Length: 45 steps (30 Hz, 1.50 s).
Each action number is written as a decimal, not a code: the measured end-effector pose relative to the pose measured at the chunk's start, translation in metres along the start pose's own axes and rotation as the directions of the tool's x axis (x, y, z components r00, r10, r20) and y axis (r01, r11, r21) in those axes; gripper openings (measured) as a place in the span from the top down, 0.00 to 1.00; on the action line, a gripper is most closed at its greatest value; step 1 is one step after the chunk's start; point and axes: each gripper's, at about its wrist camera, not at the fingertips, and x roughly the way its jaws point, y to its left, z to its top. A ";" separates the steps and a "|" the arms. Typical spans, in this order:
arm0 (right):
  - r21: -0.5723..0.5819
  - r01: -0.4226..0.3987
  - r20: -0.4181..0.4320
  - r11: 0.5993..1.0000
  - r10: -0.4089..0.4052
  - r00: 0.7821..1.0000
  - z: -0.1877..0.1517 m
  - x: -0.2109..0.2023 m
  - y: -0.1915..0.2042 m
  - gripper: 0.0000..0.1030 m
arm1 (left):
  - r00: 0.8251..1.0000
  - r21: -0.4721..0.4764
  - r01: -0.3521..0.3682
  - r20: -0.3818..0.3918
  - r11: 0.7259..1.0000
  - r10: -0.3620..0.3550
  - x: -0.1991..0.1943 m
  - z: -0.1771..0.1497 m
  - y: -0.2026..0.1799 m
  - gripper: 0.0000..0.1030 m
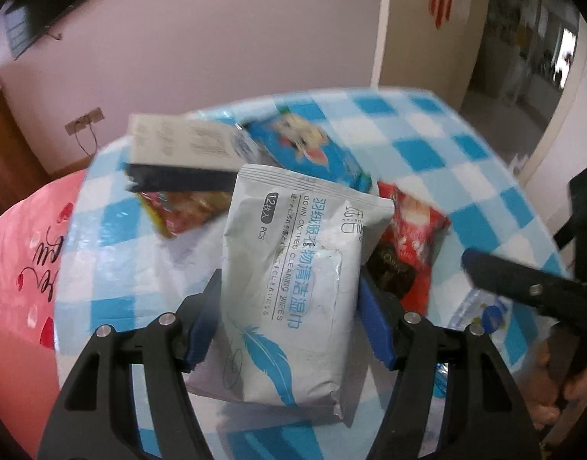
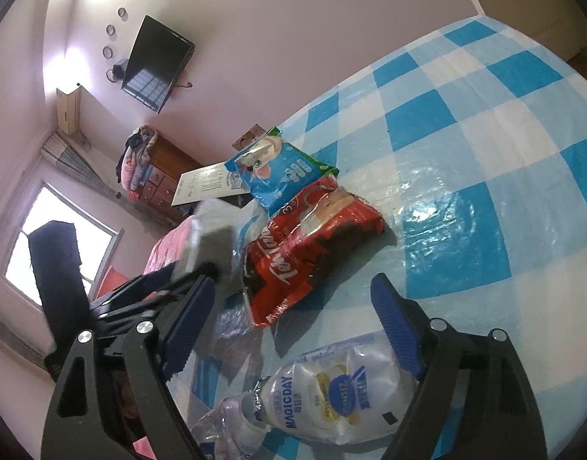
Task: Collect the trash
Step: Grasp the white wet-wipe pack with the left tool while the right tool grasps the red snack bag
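Wipes pack, pinched between the left gripper pads, hangs above the checked table, long axis pointing away toward the far snack bags. Right gripper is spread wide over a crushed clear bottle; open cloth lies to its right.

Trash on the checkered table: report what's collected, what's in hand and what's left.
Nothing visibly collected yet; no bin shows. In hand: the left claw grips the cleaning wipes pack. Left on the table: red snack bag, blue snack bag, white box and the crushed plastic bottle under the open right claw.
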 end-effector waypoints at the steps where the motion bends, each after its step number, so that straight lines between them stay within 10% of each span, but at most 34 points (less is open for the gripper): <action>1: 0.002 0.006 0.003 1.000 -0.006 1.000 0.001 -0.001 -0.001 0.19 | 1.000 0.010 -0.004 -0.008 1.000 0.004 0.004 0.000 -0.004 0.35; 11: 0.000 0.105 0.044 0.994 -0.105 0.993 0.007 -0.010 -0.010 0.20 | 0.987 0.107 0.148 -0.082 0.983 -0.140 -0.007 -0.033 -0.049 0.35; 24: -0.226 0.274 0.027 0.935 -0.275 0.961 0.004 0.017 0.026 0.20 | 0.998 -0.082 0.064 0.024 0.995 -0.062 -0.038 -0.058 0.002 0.35; 38: -0.374 0.433 0.060 0.820 -0.445 0.894 -0.004 0.045 0.045 0.35 | 0.997 -0.149 0.071 0.041 0.986 -0.066 -0.046 -0.086 0.022 0.35; 45: -0.364 0.433 0.065 0.825 -0.441 0.895 -0.004 0.042 0.042 0.49 | 0.995 -0.171 0.092 0.053 0.981 -0.085 -0.053 -0.095 0.032 0.35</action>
